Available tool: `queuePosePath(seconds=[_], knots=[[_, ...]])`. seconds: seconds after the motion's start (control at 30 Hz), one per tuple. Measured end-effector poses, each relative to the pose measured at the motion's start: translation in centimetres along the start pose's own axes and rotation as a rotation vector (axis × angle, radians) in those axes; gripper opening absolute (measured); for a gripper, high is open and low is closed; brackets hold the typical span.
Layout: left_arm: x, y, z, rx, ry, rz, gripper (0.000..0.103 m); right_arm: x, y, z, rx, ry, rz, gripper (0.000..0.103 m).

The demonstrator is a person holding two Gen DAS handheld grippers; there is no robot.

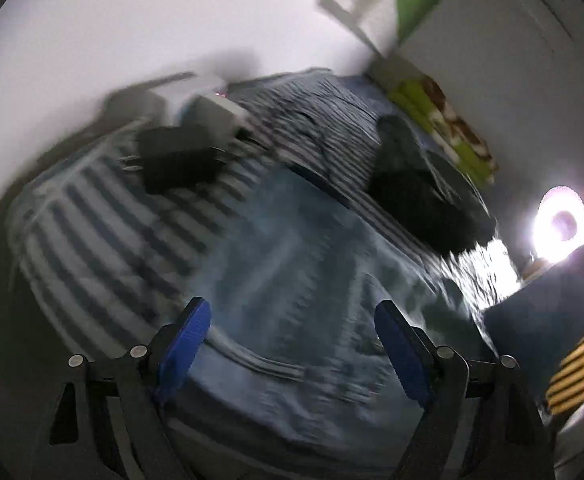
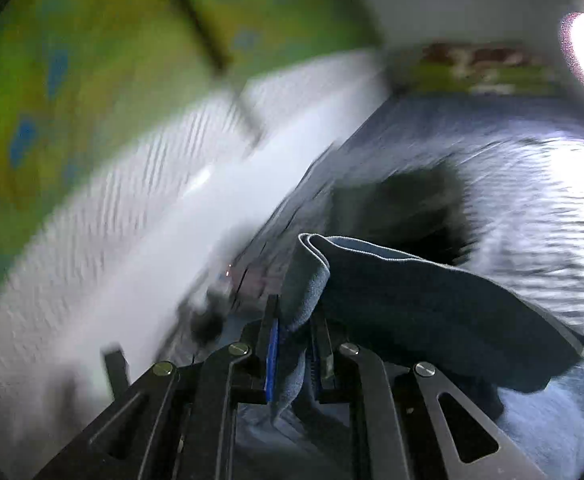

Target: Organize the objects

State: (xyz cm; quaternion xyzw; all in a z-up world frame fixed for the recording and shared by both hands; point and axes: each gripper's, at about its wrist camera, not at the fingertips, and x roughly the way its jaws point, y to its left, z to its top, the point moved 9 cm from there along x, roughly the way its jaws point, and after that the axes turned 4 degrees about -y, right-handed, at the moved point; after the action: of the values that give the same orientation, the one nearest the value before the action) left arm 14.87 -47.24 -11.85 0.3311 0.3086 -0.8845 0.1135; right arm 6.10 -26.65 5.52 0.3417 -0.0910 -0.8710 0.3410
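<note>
A pale blue denim garment (image 1: 300, 280) lies spread on a bed with a blue-and-white striped cover (image 1: 103, 232). My left gripper (image 1: 294, 320) hangs above it, open, nothing between its blue pads (image 1: 187, 336). In the right wrist view my right gripper (image 2: 296, 336) is shut on a folded blue cloth (image 2: 412, 300), which drapes off to the right over the gripper's arm. A dark garment (image 1: 416, 192) lies on the bed's right side, seen as a dark blur (image 2: 404, 208) in the right wrist view. Both pictures are smeared by motion.
A black flat object (image 1: 175, 160) and a white box (image 1: 215, 116) sit near the head of the bed by the white wall (image 1: 111, 40). A green patterned pillow (image 1: 440, 120) lies along the far edge. A bright lamp (image 1: 560, 224) glares at the right.
</note>
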Motion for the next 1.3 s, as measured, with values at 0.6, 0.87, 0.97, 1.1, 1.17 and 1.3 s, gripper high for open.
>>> queuePosePath(seconds=[0.6,0.87,0.97,1.1,1.17,1.3], knots=[[-0.6,1.9,-1.1,0.019,0.023,-0.041,0.086,8.1,6.3,-14.5,-0.188,0.349,0.131,0.029],[-0.2,-3.8,-4.0,0.125,0.089,-0.163,0.087,0.1,-5.4,-9.8,-0.034,0.236,0.040,0.048],[0.4,-5.2,-5.3,0.217,0.114,-0.117,0.087,1.6,-7.5,-10.8,0.042,0.321,0.040,0.048],[-0.3,-6.1,-6.3,0.326,0.084,-0.060,0.087,3.5,-10.2,-12.6,0.214,0.407,-0.011,0.048],[-0.5,-5.9,-6.6,0.348,0.083,-0.045,0.087,4.2,-10.7,-14.1,0.251,0.457,-0.014,0.048],[0.2,-4.8,-6.8,0.339,0.108,-0.029,0.084,5.0,-10.1,-16.3,0.271,0.509,-0.012,0.049]])
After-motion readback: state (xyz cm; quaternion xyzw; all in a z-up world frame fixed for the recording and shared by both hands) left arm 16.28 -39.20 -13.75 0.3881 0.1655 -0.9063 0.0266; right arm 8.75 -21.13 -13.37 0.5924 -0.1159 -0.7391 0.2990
